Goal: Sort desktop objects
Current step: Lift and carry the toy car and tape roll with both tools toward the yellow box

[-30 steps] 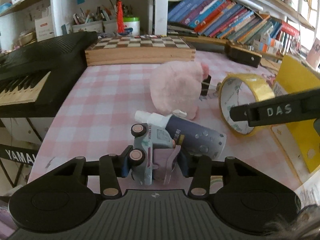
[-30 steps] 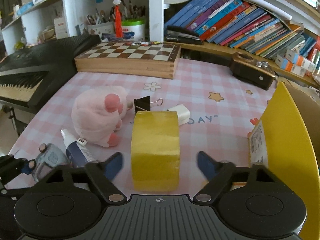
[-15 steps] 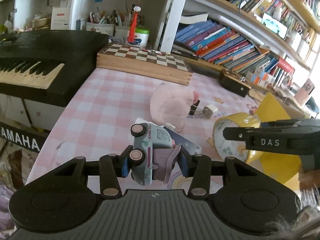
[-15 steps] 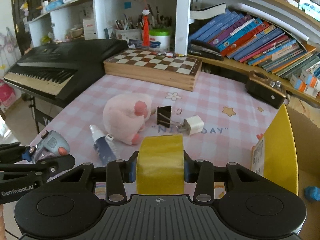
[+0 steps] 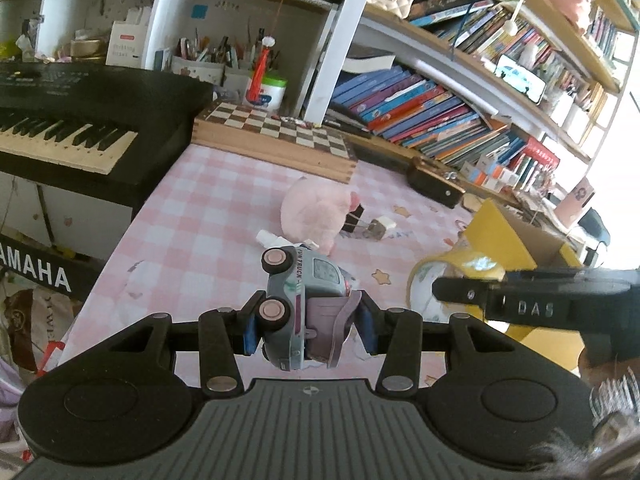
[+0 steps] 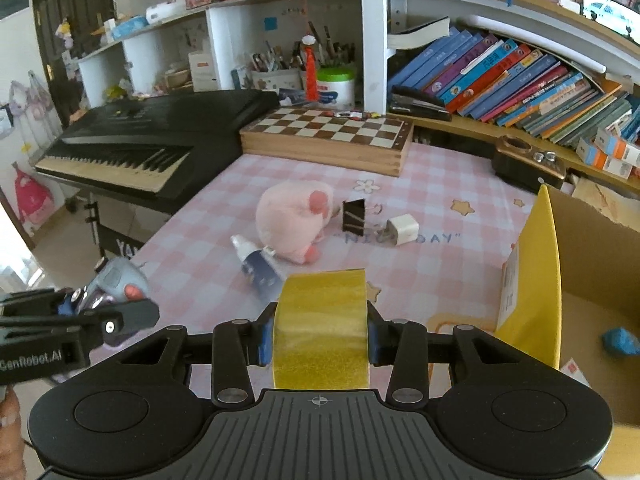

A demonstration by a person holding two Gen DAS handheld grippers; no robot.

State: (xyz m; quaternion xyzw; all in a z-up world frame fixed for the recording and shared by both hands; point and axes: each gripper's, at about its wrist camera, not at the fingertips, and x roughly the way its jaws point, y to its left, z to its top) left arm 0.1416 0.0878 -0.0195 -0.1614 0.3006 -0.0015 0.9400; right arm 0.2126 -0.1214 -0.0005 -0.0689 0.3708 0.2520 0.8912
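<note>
Grey-blue plastic fills the left wrist view's centre: the toy truck [image 5: 301, 308] is clamped on its side between the left gripper [image 5: 308, 330] and its blue pads, wheels turned to the gripper's left, held above the pink checked tablecloth [image 5: 208, 232]. Its lower end is hidden behind the gripper body. Ahead lies the pink plush [image 5: 314, 214], which covers most of the binder clip [image 5: 356, 216]; only the white cap of a bottle shows past the truck's roof. To the right, the right gripper's black finger crosses the yellow tape roll [image 5: 448, 280], blocking its far side. From the right wrist view, the right gripper [image 6: 320, 336] is closed on the tape roll [image 6: 320, 328], whose bottom is cut off by the gripper body. Forward lie the navy bottle [image 6: 258, 266], plush [image 6: 294, 220], clip [image 6: 354, 216] and white charger [image 6: 402, 230]. Right of it, the yellow cardboard box [image 6: 538, 280] runs out of frame; a blue item inside is too blurred to identify.
</note>
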